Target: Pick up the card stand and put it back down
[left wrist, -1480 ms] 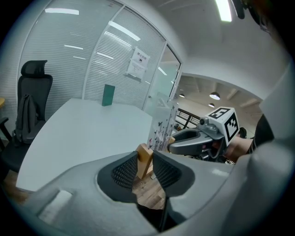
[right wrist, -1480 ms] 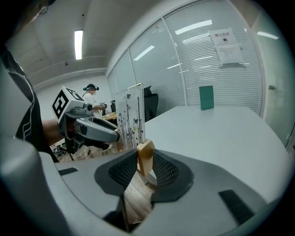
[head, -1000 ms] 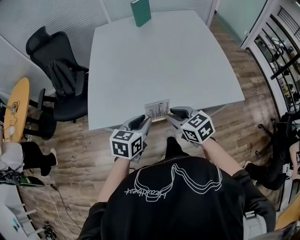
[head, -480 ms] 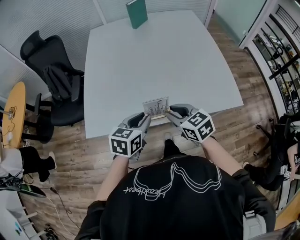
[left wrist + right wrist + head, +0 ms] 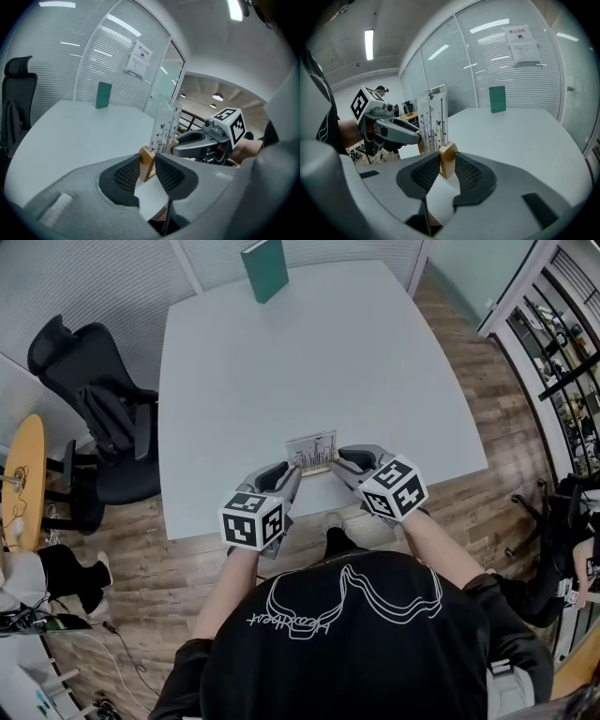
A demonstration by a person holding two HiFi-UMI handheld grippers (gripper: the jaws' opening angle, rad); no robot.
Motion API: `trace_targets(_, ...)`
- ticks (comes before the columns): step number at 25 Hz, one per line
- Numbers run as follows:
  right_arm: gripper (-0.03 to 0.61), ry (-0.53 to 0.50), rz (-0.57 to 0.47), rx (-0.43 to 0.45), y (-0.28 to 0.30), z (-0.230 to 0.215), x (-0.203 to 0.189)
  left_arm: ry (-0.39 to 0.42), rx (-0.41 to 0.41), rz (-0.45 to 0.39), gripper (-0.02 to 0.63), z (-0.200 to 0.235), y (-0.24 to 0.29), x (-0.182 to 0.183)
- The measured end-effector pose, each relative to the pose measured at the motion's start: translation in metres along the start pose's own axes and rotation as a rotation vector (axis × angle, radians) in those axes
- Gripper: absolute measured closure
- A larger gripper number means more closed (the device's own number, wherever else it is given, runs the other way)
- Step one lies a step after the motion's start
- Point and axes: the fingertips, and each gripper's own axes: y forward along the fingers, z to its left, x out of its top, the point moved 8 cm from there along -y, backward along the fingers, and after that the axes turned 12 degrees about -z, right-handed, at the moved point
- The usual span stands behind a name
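The left gripper is clamped on 1 end of the card stand. This is a clear upright plastic sheet with small black butterflies printed on it, set in a light brown wooden base. The wood is pressed between the 2 black ridged pads. The right gripper is clamped on the other end of the same base in the same way. The card stand is held between the 2 grippers, just past their tips. Whether its base rests on the table cannot be told. The flat white table is spread out under and ahead of both grippers. A dark green book is stood upright far ahead of them, at the table's far edge. A black office chair is seen well off to the left gripper's left, on the brown wooden floor.
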Motion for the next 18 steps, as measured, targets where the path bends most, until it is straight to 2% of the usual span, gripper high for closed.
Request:
trace_targets(5, 0.474, 0.003, 0.026, 0.012, 0.021, -0.028, -0.003, -0.019, 0.016, 0.017, 0.505, 0.017, 0.028, 0.0)
trace_targets(12, 0.477, -0.021, 0.091, 0.005, 0.046, -0.064, -0.023, 0.014, 0.046, 0.052, 0.505, 0.034, 0.071, -0.017)
trace_targets(18, 0.477, -0.003, 0.139, 0.001, 0.07, -0.084, -0.039, -0.01, 0.048, 0.076, 0.505, 0.057, 0.097, -0.031)
